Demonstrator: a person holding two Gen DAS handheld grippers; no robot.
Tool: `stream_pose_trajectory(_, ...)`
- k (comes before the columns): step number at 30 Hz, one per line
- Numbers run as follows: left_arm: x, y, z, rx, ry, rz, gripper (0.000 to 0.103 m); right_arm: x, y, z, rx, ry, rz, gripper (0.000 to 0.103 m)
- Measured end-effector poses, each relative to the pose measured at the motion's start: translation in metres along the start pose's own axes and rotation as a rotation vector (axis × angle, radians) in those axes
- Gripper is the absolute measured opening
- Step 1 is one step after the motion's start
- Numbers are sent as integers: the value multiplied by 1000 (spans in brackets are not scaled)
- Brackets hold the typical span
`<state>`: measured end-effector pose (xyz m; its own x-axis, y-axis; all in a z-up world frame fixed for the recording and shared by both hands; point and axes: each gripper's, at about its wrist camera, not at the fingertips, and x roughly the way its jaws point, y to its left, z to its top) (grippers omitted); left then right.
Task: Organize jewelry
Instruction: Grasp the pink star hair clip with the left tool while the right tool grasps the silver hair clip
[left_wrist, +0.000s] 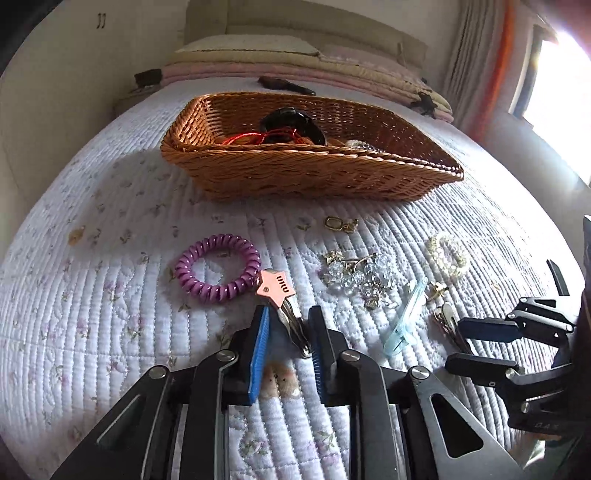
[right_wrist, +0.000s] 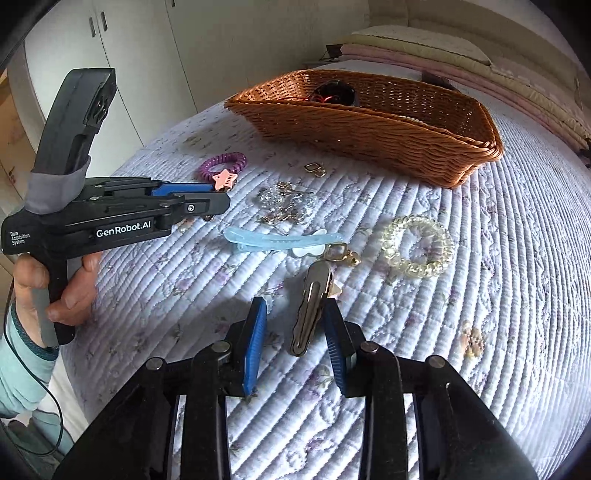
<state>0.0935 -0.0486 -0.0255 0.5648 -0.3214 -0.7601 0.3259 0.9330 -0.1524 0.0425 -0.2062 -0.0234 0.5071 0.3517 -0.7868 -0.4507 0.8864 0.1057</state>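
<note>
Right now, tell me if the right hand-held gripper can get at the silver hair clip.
Probably yes. The silver hair clip lies flat on the quilt between the open fingers of the right hand-held gripper, with nothing over it. A gold charm touches its far end and might drag along.

You are working over a bed covered by a white quilted spread with small flowers (right_wrist: 406, 221). On it sits a brown woven wicker basket (right_wrist: 369, 129). Nearer you lie a purple spiral hair tie (left_wrist: 218, 267), a pink star-topped metal clip (left_wrist: 277, 291), a heap of clear crystal and gold jewelry (left_wrist: 356, 277), a pale blue plastic hair clip (right_wrist: 280, 238), a silver metal clip (right_wrist: 310, 308), a gold clasp (right_wrist: 314, 169) and a clear yellowish spiral hair tie (right_wrist: 417, 245).
</note>
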Motion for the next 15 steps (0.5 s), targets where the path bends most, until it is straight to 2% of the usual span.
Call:
stream_pose_trajectory(4,-11,13,-6,47,12,-45,15,2,1,1,48,-3,-36,35)
stream_pose_trajectory(7,-11,20,-6,24,12,-78,16,8,3,6,69,-12,-100,35)
stream_pose_trajectory(11,-6,19,2,13,8,-97,16,12,3,10,118,-21,-128,34)
stream_pose_trajectory(12,-3,19,5,5,10,-100,16,14,5,11,120,-21,-141,33)
stream_pose_trajectory(15,2,15,4,3,13,-78,16,20,10,15,104,-21,-202,20)
